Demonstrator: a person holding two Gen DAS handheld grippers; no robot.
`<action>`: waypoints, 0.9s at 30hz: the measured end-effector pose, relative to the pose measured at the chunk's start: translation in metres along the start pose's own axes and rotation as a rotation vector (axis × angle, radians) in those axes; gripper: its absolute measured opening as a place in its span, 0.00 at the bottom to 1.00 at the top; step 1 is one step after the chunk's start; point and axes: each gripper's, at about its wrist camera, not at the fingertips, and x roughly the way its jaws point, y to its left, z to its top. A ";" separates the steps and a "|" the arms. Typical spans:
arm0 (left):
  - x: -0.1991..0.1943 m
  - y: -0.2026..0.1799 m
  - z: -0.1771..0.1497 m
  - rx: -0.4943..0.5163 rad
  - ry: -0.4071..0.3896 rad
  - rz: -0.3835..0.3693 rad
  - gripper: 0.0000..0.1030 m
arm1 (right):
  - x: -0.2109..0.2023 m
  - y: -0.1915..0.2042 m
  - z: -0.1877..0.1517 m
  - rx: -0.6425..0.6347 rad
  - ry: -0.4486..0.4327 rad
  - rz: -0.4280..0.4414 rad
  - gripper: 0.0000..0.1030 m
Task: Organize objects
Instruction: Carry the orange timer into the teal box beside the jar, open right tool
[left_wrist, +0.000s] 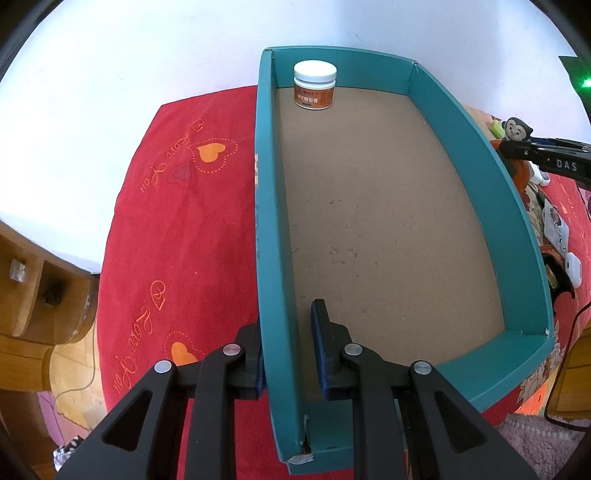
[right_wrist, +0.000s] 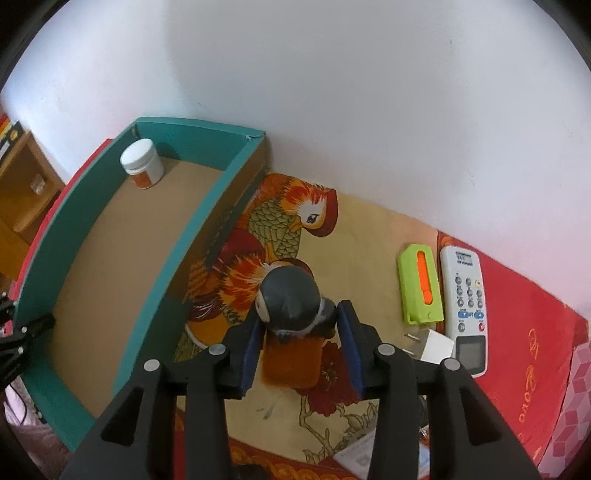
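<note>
One open teal cardboard box (left_wrist: 480, 192) with a brown floor rests on the red heart-embroidered cloth (left_wrist: 177, 229). The left gripper (left_wrist: 288, 354) is clamped tight on the box's near left wall, one pad outside, one inside. In the far left corner of the box stands a small white-lidded jar with an orange label (left_wrist: 314, 85). Right of the box, the right gripper (right_wrist: 299, 343) straddles a dark-headed monkey figurine in orange (right_wrist: 290, 325), jaws partly apart; pad contact is unclear. Nearby lie a white remote control (right_wrist: 466, 295), lime-green case (right_wrist: 419, 284) and white plug adapter (right_wrist: 434, 345).
</note>
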 end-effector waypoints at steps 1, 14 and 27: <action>0.000 0.000 0.000 0.000 0.000 0.000 0.19 | 0.002 -0.001 0.001 0.016 0.005 0.006 0.38; 0.000 0.000 0.000 0.002 0.000 0.000 0.19 | -0.019 -0.017 -0.001 0.090 -0.084 0.040 0.37; -0.001 0.000 0.000 -0.003 -0.001 -0.003 0.19 | -0.070 0.042 0.075 -0.096 -0.232 0.162 0.37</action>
